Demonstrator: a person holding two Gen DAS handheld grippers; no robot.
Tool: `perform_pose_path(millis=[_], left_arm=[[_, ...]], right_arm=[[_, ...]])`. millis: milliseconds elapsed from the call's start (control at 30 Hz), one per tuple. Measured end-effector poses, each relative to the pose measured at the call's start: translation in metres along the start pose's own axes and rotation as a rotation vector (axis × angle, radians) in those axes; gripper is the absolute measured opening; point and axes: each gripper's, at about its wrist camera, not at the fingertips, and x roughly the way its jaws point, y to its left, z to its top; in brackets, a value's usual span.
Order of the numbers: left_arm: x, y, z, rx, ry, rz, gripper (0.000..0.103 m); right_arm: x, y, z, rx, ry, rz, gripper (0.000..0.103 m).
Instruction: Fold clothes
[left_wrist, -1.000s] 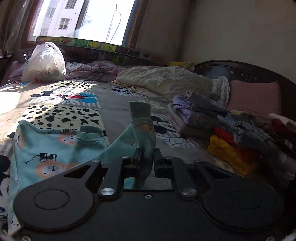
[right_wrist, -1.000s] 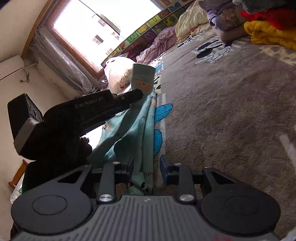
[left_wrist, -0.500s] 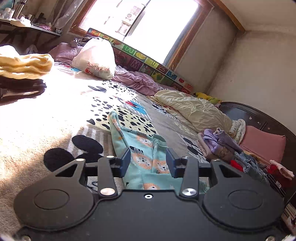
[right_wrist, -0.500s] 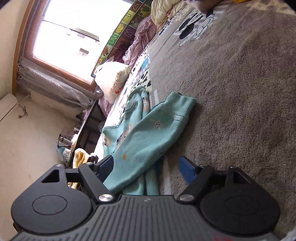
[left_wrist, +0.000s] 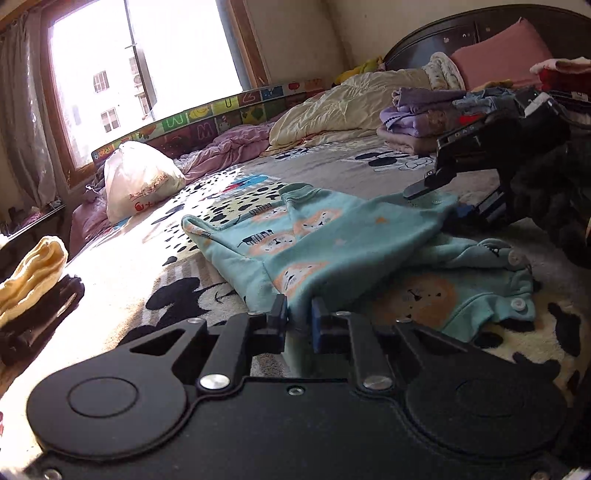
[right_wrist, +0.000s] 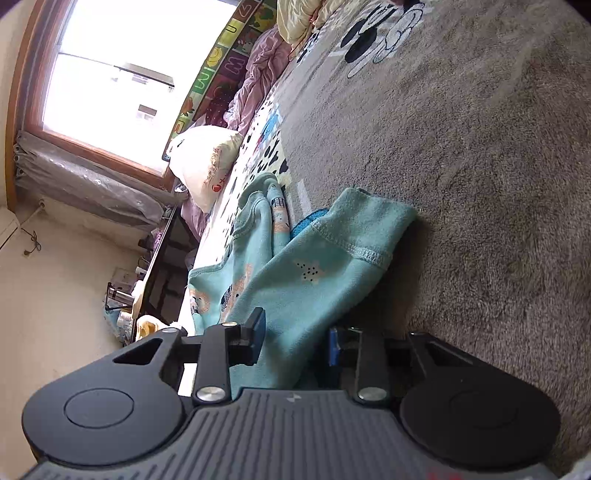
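1. Left claw (left_wrist: 298, 321): fingers drawn close, pinching a raised fold of the teal garment (left_wrist: 332, 243) at the near edge of the bed.
2. Right claw (right_wrist: 295, 338): fingers spread apart, teal cloth lying between them; whether either pad presses the cloth cannot be told. From the left wrist view this claw (left_wrist: 439, 197) sits at the garment's far right side, low against the fabric.
3. Teal garment: child's piece with lion print and snap buttons, lying partly folded on the bed cover (left_wrist: 207, 291); one layer lifted over another, a cuffed sleeve or leg end (right_wrist: 373, 225) resting on the grey plush area.
4. Bed cover: cartoon-mouse and spot pattern, grey plush toward the right side (right_wrist: 480, 147).
5. White plastic bag (left_wrist: 138, 177): at the far edge of the bed, below the window (left_wrist: 147, 62).
6. Stack of folded clothes (left_wrist: 417, 118): purple pieces, toward the headboard end.
7. Cream quilt (left_wrist: 343, 107): bunched along the far edge, beside the stack.
8. Yellow cloth (left_wrist: 33, 273): at the left, on dark fabric.
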Motion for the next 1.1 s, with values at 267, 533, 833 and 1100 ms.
perform_pose_path(millis=[267,533,833,1100], left_arm=[[-0.004,-0.009,-0.028,0.219,0.089,-0.060,0.009],[-0.021,0.049,-0.017,-0.117,-0.001,-0.205,0.038],[-0.006,0.020,-0.023,-0.006,0.084,-0.229,0.038],[-0.010,0.026,-0.025,-0.037,0.073,-0.192,0.039]], right_arm=[[-0.010,-0.003,-0.011,-0.067,-0.003,-0.013,0.022],[0.003,0.002,0.000,-0.034,-0.014,0.030,0.045],[-0.031,0.026,-0.003,-0.163,-0.094,0.109,0.008],[-0.034,0.012,0.005,-0.167,-0.093,0.070,0.008]])
